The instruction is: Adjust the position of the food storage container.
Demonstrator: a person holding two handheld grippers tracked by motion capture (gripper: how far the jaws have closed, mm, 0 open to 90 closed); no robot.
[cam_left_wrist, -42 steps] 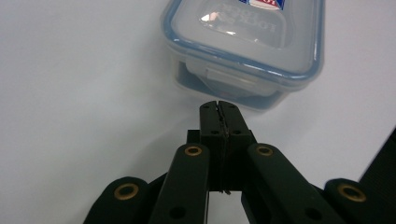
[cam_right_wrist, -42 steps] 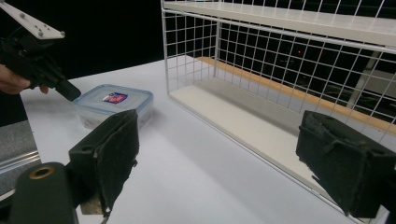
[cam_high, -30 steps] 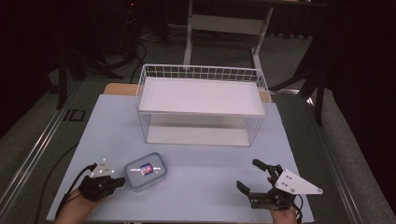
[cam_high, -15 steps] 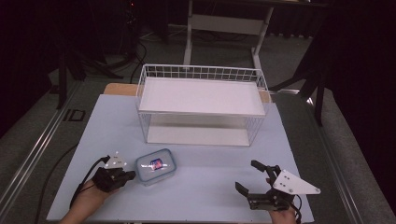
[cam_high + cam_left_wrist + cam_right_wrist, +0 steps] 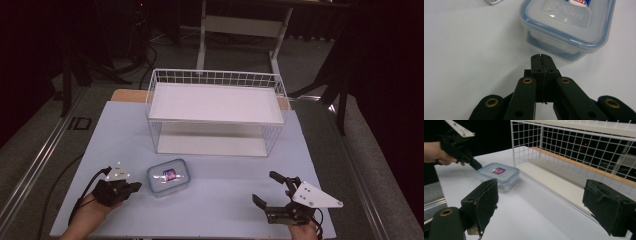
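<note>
Since the earlier frame, I noted that the left gripper (image 5: pixel 134 187) had come forward and inward toward the plastic container (image 5: pixel 169 176), while the container itself had shifted slightly toward the wire basket (image 5: pixel 216 111). I found the right gripper (image 5: pixel 272 191) where it had been.

I recorded the left gripper's jaws as pressed fully together, nothing between them. From the left gripper view, the closed tips (image 5: pixel 541 60) sat just short of the container's (image 5: pixel 569 25) near wall, by its side latch; I could not tell whether they touched it. The container stood lidded and upright on the white table (image 5: pixel 225 185), immediately ahead of those tips.

I recorded the right gripper's jaws as spread wide and empty. From the right gripper view, the container (image 5: pixel 498 176) lay well ahead and to the left of its pads (image 5: pixel 486 202), with the left gripper (image 5: pixel 476 165) at the container's far side and the basket (image 5: pixel 574 147) ahead to the right.
</note>
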